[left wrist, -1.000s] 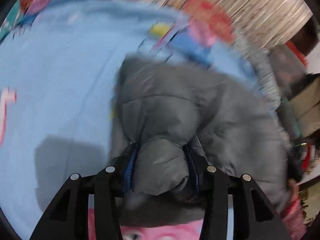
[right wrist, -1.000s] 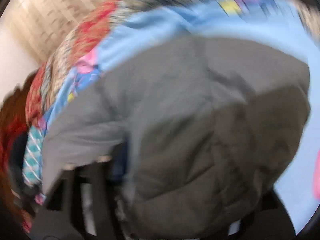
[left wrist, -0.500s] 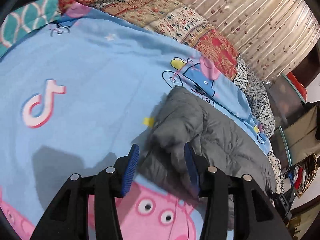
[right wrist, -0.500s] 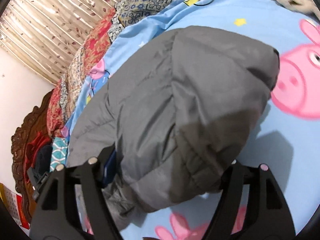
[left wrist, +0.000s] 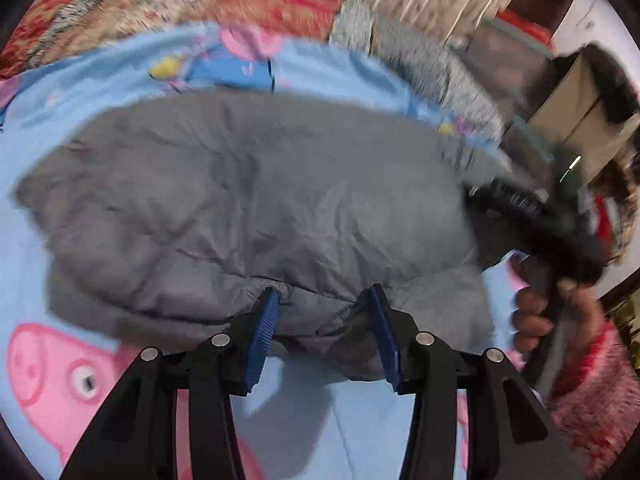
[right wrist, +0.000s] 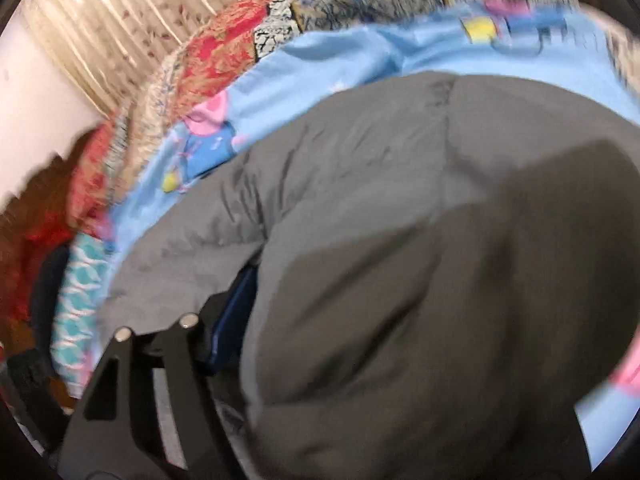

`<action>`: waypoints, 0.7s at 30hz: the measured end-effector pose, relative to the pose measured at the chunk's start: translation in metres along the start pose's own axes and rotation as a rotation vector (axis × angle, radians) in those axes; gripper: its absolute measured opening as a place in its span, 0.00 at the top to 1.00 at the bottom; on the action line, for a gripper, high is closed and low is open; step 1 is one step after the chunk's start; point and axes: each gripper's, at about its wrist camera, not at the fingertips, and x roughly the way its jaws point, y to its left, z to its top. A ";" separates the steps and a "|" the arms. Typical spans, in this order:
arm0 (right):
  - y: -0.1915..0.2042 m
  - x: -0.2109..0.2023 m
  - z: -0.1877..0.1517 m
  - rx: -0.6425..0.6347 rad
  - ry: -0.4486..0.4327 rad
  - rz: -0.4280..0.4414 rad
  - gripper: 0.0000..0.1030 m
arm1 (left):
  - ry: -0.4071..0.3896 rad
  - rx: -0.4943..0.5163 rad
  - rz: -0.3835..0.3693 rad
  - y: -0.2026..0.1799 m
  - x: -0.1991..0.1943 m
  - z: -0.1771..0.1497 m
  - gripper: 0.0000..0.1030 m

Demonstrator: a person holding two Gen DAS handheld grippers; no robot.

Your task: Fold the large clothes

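Observation:
A grey puffer jacket lies bunched across the blue cartoon bedsheet. My left gripper is at its near edge, its blue pads pinching a fold of the grey fabric. In the right wrist view the jacket fills most of the frame. A thick bulge of it sits in my right gripper, whose jaws are closing on it. One blue pad presses the fabric and the other finger is hidden. The left wrist view shows a hand holding the right gripper at the jacket's right end.
Patterned red and beige quilts are heaped along the bed's far side under a curtain. A dark wooden headboard and a teal pillow lie left in the right wrist view. Boxes and clutter stand off the bed's right.
The left gripper has swung from the jacket's end to its near long edge, with grey fabric staying between its pads. The right view has tilted and blurred, still filled by the jacket bulge.

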 end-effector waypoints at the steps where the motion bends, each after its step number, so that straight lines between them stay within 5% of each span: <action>1: -0.002 0.003 0.002 -0.013 0.004 -0.050 0.29 | 0.021 0.001 0.023 -0.002 0.014 0.003 0.80; 3: -0.023 0.001 -0.001 0.051 0.022 -0.075 0.24 | 0.041 -0.003 0.045 -0.005 0.031 0.007 0.80; 9: -0.102 -0.063 -0.055 0.377 -0.049 0.170 0.19 | 0.030 0.008 0.071 -0.007 0.044 0.013 0.80; 11: -0.110 -0.081 -0.079 0.403 -0.051 0.174 0.19 | 0.027 0.004 0.074 -0.006 0.033 0.010 0.80; 16: -0.082 -0.115 -0.139 0.273 -0.025 0.103 0.19 | -0.076 0.015 0.086 -0.004 -0.033 -0.021 0.80; 21: -0.011 -0.132 -0.197 0.067 0.023 0.043 0.19 | -0.108 0.049 0.126 -0.007 -0.088 -0.071 0.80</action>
